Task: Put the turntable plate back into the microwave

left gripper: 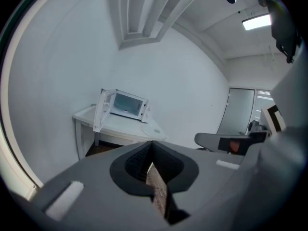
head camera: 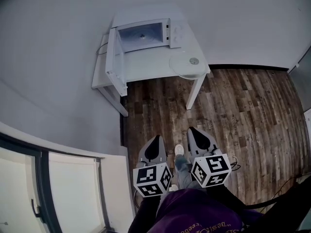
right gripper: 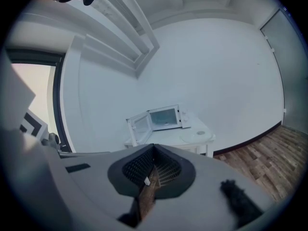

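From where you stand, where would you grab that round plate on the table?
Probably by the thin rim of the turntable plate, at the part nearest the table's front edge, coming in level from the room side. It lies flat beside the microwave, so only its edge offers a pinch.

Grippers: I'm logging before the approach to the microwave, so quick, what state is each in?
Left gripper: closed, holding nothing.
Right gripper: closed, holding nothing.

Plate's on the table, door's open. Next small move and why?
Probably walk up to the table: left gripper and right gripper are shut and empty, far short of the turntable plate lying beside the open microwave.
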`<state>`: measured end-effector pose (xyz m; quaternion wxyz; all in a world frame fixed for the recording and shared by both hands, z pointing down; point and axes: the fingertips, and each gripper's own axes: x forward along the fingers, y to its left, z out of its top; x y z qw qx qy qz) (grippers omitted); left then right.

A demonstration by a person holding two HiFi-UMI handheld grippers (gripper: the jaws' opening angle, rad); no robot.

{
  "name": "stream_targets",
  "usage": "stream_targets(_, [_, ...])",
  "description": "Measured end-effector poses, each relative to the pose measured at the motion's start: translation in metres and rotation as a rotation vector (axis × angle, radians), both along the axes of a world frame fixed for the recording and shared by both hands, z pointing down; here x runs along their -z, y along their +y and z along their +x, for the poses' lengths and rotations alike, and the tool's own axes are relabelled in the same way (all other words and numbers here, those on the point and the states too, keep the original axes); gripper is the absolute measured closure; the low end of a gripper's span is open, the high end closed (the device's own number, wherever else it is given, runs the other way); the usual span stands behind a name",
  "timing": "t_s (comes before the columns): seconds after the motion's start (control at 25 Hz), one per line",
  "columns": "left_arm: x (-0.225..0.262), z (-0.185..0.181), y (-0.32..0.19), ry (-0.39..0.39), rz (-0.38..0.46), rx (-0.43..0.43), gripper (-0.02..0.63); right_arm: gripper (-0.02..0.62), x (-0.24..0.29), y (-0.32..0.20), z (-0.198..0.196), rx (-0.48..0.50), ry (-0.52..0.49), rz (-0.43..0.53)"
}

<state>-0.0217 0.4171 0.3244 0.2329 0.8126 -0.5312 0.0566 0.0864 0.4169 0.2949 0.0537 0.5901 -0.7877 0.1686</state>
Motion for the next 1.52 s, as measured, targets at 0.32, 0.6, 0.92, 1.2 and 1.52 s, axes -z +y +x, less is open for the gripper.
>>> stream_targets(0.32, [-0.002,0.012,-0.081,-0.011,-0.03,0.039,0.601,0.588,-0.001,-0.088,0.016,0.039,-0.006,-0.023])
stream_targets(0.6, [0.001,0.031,-0.152,-0.027,-0.029,0.05,0.602,0.588,0.0,-0.164,0.031,0.069,-0.02,-0.024])
stream_targets(0.92, [0.002,0.054,-0.215,-0.014,-0.026,0.063,0.601,0.588,0.001,-0.226,0.056,0.076,-0.028,-0.018])
stream_targets(1.2, [-0.006,0.069,-0.239,-0.019,-0.061,0.051,0.602,0.588,-0.008,-0.252,0.07,0.065,-0.042,-0.052])
stream_targets(1.52, [-0.016,0.066,-0.277,-0.04,-0.1,0.04,0.601,0.588,-0.02,-0.285,0.074,0.045,-0.056,-0.084])
